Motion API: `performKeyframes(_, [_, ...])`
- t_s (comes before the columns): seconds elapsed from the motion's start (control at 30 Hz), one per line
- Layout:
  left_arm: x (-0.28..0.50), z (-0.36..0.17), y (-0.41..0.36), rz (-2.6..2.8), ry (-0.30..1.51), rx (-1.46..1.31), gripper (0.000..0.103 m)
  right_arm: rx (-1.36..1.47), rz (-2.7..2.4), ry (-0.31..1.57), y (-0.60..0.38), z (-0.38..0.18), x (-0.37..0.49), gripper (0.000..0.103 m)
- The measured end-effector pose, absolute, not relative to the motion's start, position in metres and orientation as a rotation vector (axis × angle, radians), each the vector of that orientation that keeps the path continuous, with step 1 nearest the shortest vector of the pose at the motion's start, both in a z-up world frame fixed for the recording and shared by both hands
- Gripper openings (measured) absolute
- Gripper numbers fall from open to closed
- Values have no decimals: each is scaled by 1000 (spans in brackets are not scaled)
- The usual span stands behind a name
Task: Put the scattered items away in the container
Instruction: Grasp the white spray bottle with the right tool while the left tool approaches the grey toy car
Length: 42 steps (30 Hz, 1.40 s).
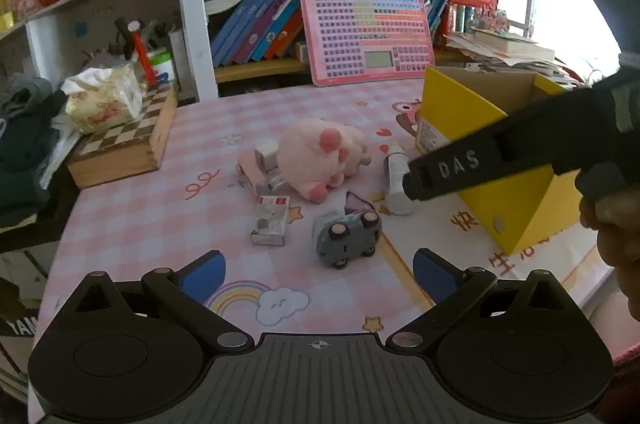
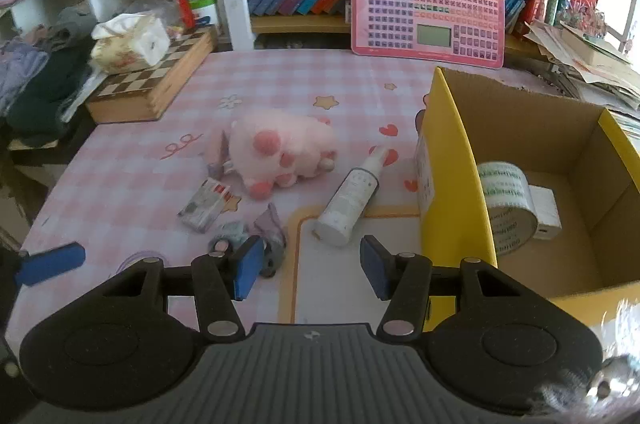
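The right gripper (image 2: 310,270) hangs released, jaws spread, the white spray bottle (image 2: 352,196) lying just ahead — light, rigid, slick; best pinched mid-barrel. The left gripper (image 1: 318,270) gapes empty too.

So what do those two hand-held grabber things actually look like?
Both are matte black plastic. The left gripper and right gripper each have a ribbed grey-black base, round pivot housings, silver rivets and blue-padded fingers. Raised "DAS" lettering marks the right one's side, with a green light nearby.
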<state>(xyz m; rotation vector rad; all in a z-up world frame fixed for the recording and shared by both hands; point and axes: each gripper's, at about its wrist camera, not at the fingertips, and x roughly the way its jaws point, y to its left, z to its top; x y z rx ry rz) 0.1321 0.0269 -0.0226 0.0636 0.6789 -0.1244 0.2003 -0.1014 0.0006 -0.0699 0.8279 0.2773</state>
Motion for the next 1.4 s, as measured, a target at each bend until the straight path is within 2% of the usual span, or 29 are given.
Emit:
performKeyframes(0.17, [149,-31,23,-152,677,58,97,-39,240,846,-98,-2,225,52])
performKeyframes(0.53, [194,-56,13,-206,714,80,95,-45,207,948,-94,-19,281,54])
performKeyframes(0.77, [214,-71,12,-238,773,76,85,-57,173,1014,-90,-37,304,53])
performKeyframes(1.13, [227,-76,20,-244,821,68,79,-86,123,1090,-85,-62,332,52])
performKeyframes(1.23, [228,-75,21,-247,818,67,75,-65,104,1120,-88,-69,339,51])
performKeyframes(1.3, [228,-75,21,-252,814,67,68,-45,100,1123,-91,-71,342,50])
performKeyframes(1.4, [228,-76,19,-267,806,70,59,-40,100,1119,-92,-71,343,43])
